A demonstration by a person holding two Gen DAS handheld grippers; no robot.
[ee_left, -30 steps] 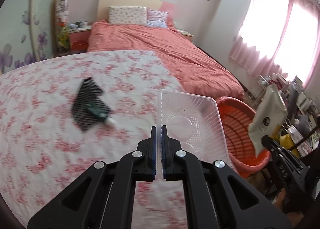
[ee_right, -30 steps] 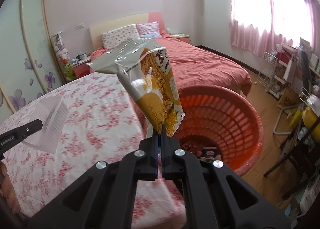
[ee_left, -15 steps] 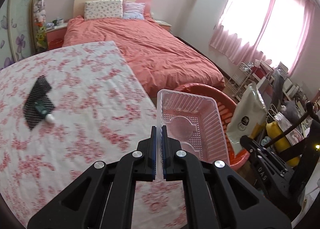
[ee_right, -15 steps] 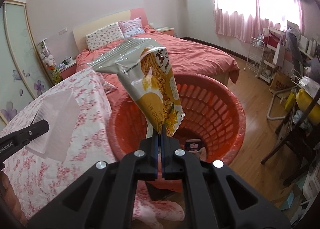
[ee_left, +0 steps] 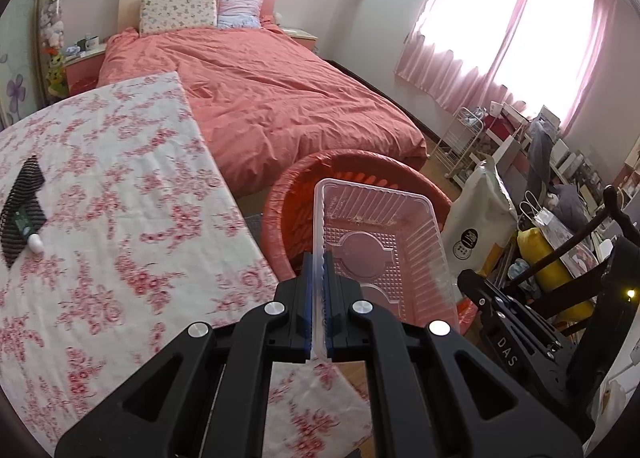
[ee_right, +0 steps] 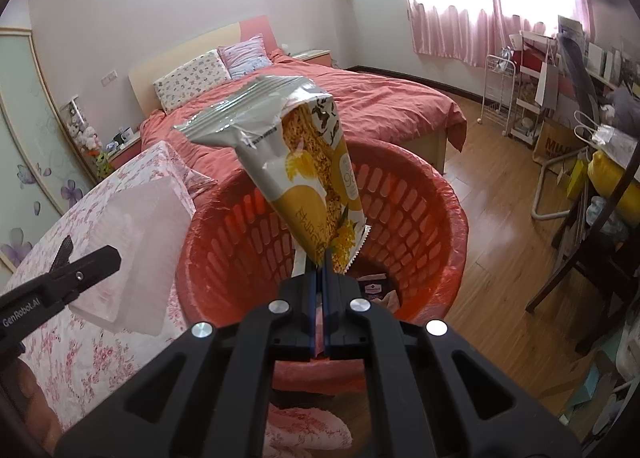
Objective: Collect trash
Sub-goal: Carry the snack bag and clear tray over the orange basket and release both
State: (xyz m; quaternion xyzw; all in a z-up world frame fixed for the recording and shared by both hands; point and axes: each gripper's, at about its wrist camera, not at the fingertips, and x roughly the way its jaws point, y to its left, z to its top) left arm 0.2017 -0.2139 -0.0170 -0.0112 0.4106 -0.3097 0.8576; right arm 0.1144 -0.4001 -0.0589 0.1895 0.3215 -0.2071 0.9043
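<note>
- Trash in hand, two pieces: a clear ribbed plastic tray [ee_left: 376, 242] and a torn yellow-and-silver snack wrapper [ee_right: 308, 173].
- Left gripper [ee_left: 318, 298] is clamped on the tray's near rim. A second ago the tray hung over the floral tablecloth [ee_left: 112, 209]; it now hangs past the table edge, over the round red slatted plastic basket [ee_left: 288, 193].
- Right gripper [ee_right: 319, 290] is pinched on the wrapper's lower end, and the wrapper stands up from the jaws with its open silver mouth on top. A second ago the basket sat off to the right of the wrapper; now its opening lies directly behind and below, and fills more of the right wrist view.
- In the left wrist view the black mesh pouch [ee_left: 22, 205] with a small white-capped item on it has slid from mid-frame to the far left edge; it lies on the tablecloth, well apart from the tray.
- Basket contents: a small dark packet [ee_right: 374, 285] and some pale crumpled scraps at the bottom, partly hidden by the right gripper. A thin red liner is folded over the rim.
- Tray: empty apart from a few crumbs along its far wall.
- Basket stands on the wooden floor [ee_right: 500, 250], between the table and the red-covered bed [ee_left: 272, 97].
</note>
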